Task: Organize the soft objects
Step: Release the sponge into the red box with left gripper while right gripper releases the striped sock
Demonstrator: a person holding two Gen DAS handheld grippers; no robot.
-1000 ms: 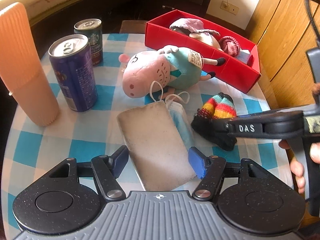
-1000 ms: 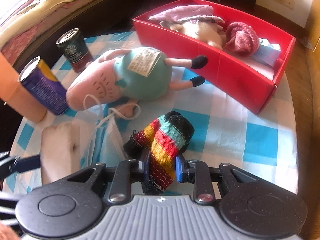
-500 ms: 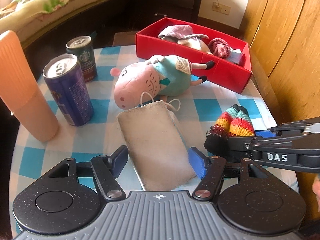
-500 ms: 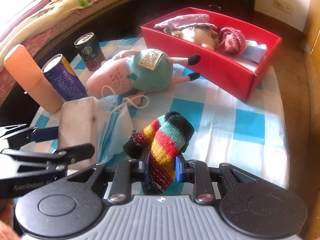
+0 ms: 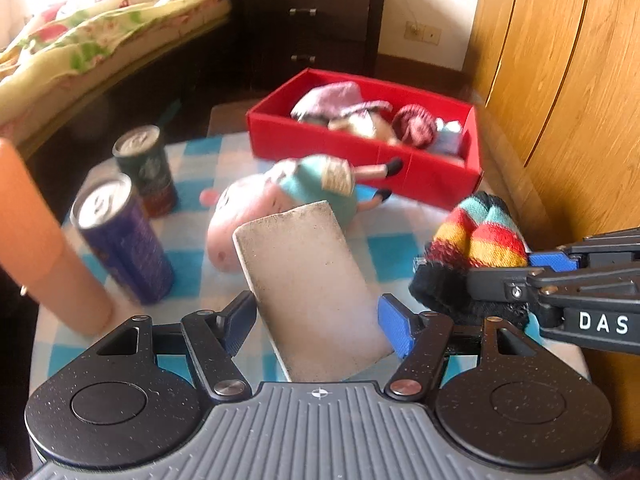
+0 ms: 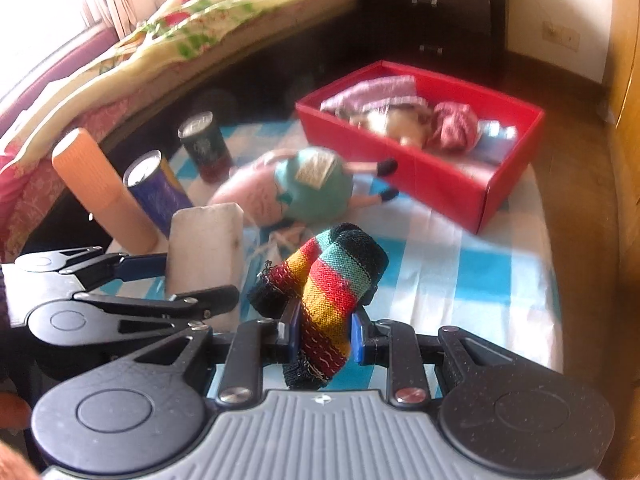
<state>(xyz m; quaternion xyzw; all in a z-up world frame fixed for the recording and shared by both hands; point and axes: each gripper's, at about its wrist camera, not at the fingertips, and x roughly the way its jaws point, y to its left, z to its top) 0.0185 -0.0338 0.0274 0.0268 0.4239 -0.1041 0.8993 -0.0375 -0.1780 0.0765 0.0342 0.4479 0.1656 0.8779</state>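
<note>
My left gripper (image 5: pixel 316 320) is shut on a flat grey sponge (image 5: pixel 308 280) and holds it tilted up above the table; the sponge also shows in the right wrist view (image 6: pixel 204 248). My right gripper (image 6: pixel 324 334) is shut on a rainbow-striped knitted sock (image 6: pixel 332 280), lifted off the table; the sock shows at the right of the left wrist view (image 5: pixel 476 240). A pink pig plush (image 5: pixel 280 200) in a teal dress lies mid-table. A red box (image 5: pixel 440 176) behind it holds several soft items. A blue face mask (image 6: pixel 276 240) lies under the lifted things.
A purple can (image 5: pixel 124 240), a dark green can (image 5: pixel 146 172) and a tall orange cup (image 5: pixel 36 248) stand at the table's left. The checked tablecloth (image 6: pixel 460 264) covers a round table. A wooden wardrobe (image 5: pixel 560 80) is on the right, a bed at the back left.
Both grippers have risen. The sponge has come up off the table and tilted, and the sock is carried higher. The views are blurred by motion.
</note>
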